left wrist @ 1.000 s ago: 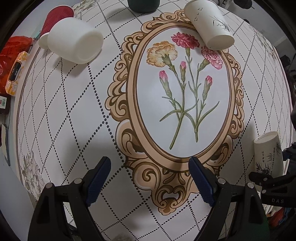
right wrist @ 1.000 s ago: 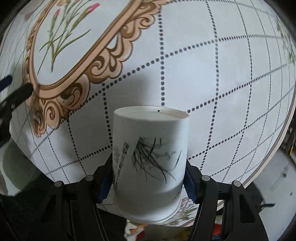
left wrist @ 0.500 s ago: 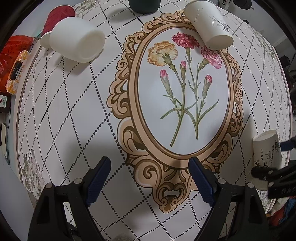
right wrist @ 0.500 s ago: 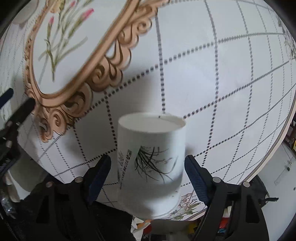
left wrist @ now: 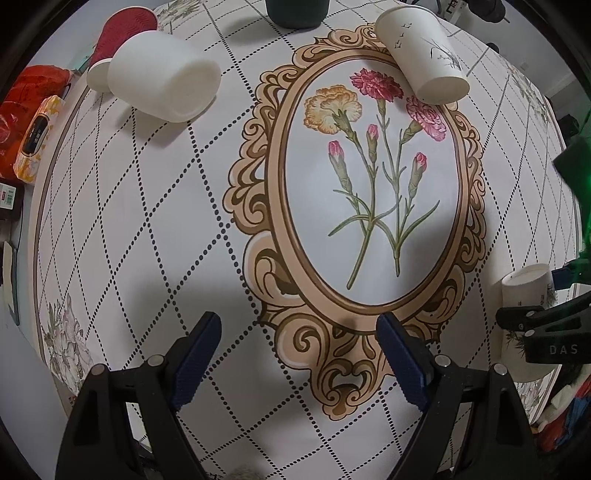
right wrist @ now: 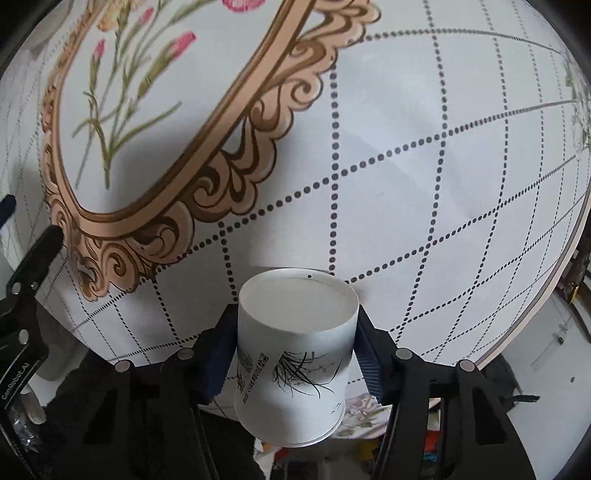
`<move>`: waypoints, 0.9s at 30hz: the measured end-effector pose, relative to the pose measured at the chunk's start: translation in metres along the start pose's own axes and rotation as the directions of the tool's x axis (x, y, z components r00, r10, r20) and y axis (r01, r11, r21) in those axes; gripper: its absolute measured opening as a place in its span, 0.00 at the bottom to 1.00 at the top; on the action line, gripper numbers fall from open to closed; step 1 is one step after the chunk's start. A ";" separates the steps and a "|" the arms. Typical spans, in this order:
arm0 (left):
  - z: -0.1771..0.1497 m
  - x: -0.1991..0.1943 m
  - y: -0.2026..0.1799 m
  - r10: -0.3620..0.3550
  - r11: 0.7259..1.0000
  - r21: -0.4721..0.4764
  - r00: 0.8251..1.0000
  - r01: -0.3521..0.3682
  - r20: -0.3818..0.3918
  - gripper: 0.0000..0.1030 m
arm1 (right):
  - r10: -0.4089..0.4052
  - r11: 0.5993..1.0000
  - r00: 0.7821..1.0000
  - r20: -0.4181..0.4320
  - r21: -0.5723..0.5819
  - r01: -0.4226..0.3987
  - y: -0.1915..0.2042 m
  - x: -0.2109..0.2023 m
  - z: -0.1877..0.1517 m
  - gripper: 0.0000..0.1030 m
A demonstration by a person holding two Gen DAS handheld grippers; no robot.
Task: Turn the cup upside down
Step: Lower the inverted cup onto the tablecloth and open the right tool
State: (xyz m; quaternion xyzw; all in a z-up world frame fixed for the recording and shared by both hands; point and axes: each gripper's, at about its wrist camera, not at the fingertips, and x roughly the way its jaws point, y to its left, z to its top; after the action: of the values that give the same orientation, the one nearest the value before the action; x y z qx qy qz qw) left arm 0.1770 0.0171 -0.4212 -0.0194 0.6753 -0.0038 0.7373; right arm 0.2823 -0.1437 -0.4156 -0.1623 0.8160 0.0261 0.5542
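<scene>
Fingers of right gripper: closed on both sides of paper cup, pads touching its wall; cup inverted, base uppermost, rim low near the counter edge. Fingers of left gripper: spread wide, holding nothing, above the counter's printed floral oval.

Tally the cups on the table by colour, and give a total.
White with ink print: 2, paper cup in the right gripper, paper cup at the far side
Plain white: 1, white cup
Red: 1, red cup
Dark green: 1, dark green cup
Total: 5
</scene>
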 end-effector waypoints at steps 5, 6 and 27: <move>0.003 0.000 0.003 -0.009 1.000 -0.003 1.000 0.009 -0.007 0.83 | 0.004 1.000 0.987 0.160 0.030 -0.009 0.010 -0.022 -0.028 0.60; 0.004 0.001 0.003 -0.013 1.000 -0.005 1.000 0.013 -0.012 0.83 | 0.007 0.999 0.980 0.197 0.041 -0.016 0.009 -0.027 -0.031 0.60; 0.036 0.002 0.015 -0.003 1.000 -0.021 0.998 0.002 -0.055 0.83 | -0.076 0.966 0.534 0.842 0.195 -0.169 0.005 -0.041 -0.097 0.60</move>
State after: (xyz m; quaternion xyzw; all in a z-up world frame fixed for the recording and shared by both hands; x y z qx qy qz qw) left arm 0.2125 0.0327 -0.4208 -0.0277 0.6953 0.0017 0.7182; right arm 0.2077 -0.1510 -0.3421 -0.0358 0.4478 0.0118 0.8933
